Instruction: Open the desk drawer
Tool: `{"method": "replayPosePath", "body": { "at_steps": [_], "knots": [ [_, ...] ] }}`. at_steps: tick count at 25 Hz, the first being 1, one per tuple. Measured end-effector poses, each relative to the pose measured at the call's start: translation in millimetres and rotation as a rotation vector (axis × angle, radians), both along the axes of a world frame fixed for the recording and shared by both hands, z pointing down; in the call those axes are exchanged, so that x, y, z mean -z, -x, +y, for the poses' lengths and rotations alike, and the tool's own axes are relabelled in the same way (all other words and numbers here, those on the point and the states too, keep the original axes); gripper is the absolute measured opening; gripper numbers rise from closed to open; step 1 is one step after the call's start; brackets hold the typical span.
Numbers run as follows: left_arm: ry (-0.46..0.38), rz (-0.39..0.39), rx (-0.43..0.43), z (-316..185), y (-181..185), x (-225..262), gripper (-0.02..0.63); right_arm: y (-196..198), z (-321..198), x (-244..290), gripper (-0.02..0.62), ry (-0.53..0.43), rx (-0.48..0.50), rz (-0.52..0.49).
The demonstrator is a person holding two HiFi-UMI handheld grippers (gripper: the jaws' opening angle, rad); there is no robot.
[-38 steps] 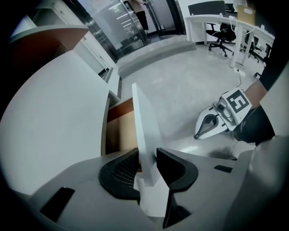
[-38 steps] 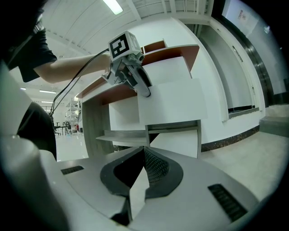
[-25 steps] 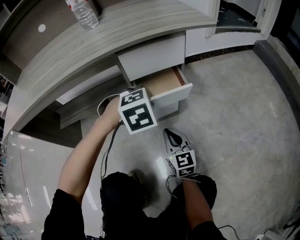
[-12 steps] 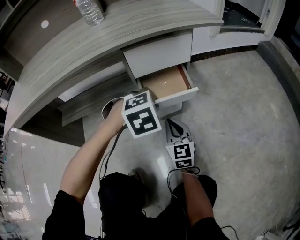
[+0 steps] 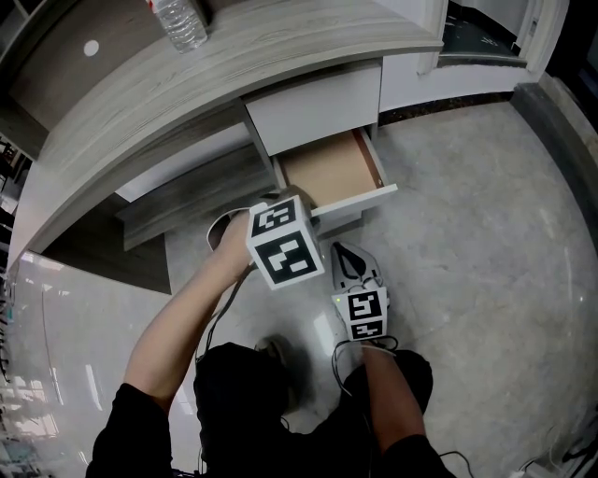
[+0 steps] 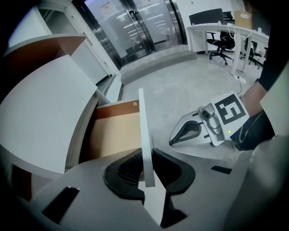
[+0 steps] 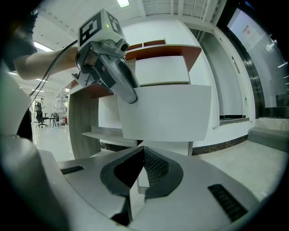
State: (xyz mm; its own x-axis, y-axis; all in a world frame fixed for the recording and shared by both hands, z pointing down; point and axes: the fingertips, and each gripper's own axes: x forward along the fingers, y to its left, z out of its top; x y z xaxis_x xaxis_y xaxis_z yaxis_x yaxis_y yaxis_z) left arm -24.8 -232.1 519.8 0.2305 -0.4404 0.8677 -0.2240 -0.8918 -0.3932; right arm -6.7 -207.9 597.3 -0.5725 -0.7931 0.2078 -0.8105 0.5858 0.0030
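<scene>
Drawer front (image 6: 142,128) tight in left gripper (image 6: 147,168)

Left gripper (image 6: 148,168): centre of head view, pitched steeply down, jaws just been closing, clamped on drawer front (image 6: 143,131). Right gripper (image 7: 139,171): lower centre, jaws together, empty.

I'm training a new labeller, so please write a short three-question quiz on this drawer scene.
1. What stands between the jaws of the left gripper? A the drawer front; B a cup; C nothing.
2. True or false: the right gripper has its jaws wide apart.
3. Fill in: the water bottle rests on the ____.
Key: 1 A; the jaws have just been closing on it. 2 False; shut and empty. 3 desk top.
</scene>
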Motion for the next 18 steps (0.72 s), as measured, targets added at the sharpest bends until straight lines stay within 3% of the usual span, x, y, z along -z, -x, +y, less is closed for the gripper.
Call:
{"method": "replayPosePath", "body": {
  "at_steps": [18],
  "knots": [
    [0.011,0.013,-0.002,29.3,-11.3,-22.7,0.061,-15.4,8.6,-8.6,0.005,0.021,-0.015,0.000]
  ]
}}
